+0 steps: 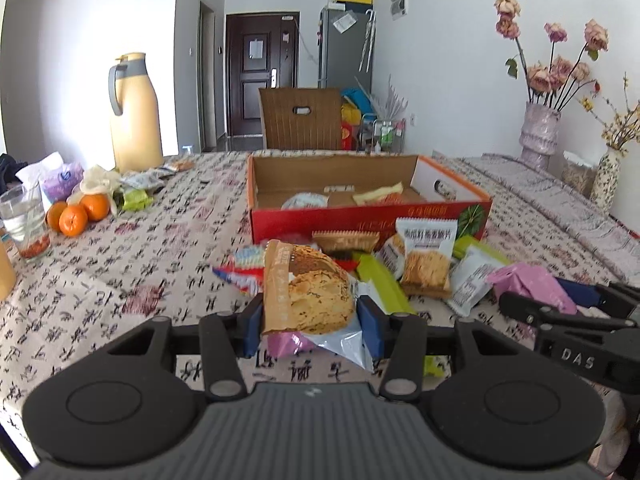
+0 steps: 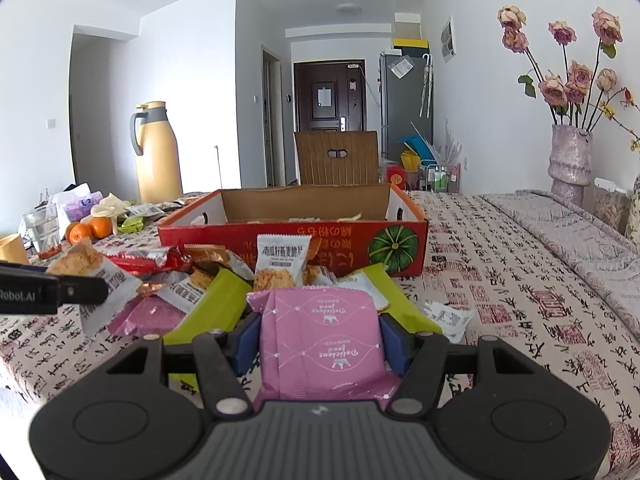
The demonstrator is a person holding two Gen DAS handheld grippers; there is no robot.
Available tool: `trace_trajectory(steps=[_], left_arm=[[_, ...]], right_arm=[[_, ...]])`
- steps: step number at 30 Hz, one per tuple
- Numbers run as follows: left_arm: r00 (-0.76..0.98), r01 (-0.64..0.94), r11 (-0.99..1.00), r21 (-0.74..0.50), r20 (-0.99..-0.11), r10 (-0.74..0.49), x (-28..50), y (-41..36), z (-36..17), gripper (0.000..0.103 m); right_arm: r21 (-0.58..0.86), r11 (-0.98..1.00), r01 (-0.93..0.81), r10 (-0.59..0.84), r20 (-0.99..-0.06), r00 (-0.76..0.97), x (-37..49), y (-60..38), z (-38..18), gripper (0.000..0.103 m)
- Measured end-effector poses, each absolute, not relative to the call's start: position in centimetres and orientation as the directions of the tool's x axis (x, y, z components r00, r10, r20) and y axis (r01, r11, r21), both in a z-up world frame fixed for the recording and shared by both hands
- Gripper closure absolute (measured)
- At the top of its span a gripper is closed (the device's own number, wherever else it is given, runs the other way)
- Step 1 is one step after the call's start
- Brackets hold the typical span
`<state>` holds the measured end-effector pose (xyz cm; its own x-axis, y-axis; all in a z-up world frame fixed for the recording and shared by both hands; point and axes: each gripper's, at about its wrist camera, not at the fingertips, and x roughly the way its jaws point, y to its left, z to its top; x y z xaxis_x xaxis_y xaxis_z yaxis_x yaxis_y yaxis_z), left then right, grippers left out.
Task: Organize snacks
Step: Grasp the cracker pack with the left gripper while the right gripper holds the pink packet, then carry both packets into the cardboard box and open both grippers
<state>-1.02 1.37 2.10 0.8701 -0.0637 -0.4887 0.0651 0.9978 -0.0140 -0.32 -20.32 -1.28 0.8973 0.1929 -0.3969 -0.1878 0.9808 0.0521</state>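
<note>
My left gripper (image 1: 310,316) is shut on a brown bread-snack packet (image 1: 308,292), held just above the tablecloth in front of the pile. My right gripper (image 2: 318,338) is shut on a pink snack packet (image 2: 320,340); it also shows at the right of the left wrist view (image 1: 532,280). A pile of loose snack packets (image 1: 424,264) lies in front of the red cardboard box (image 1: 360,216), which holds a few packets. The box shows in the right wrist view (image 2: 288,236) with more packets (image 2: 280,264) before it.
A yellow thermos (image 1: 134,116), oranges (image 1: 78,214), a glass (image 1: 24,216) and more packets (image 1: 136,196) stand at the left. Flower vases (image 1: 540,136) stand at the right edge. A chair (image 1: 302,118) stands behind the table.
</note>
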Motion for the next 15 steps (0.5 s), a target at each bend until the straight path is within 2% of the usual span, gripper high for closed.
trace_trajectory(steps=[15], left_arm=[[0.906,0.092,0.995,-0.041,-0.411,-0.101,3.4,0.1,6.1,0.054]], right_arm=[[0.046,0.982,-0.184,0.189,-0.321,0.928,3.3,-20.3,1.6,0.042]])
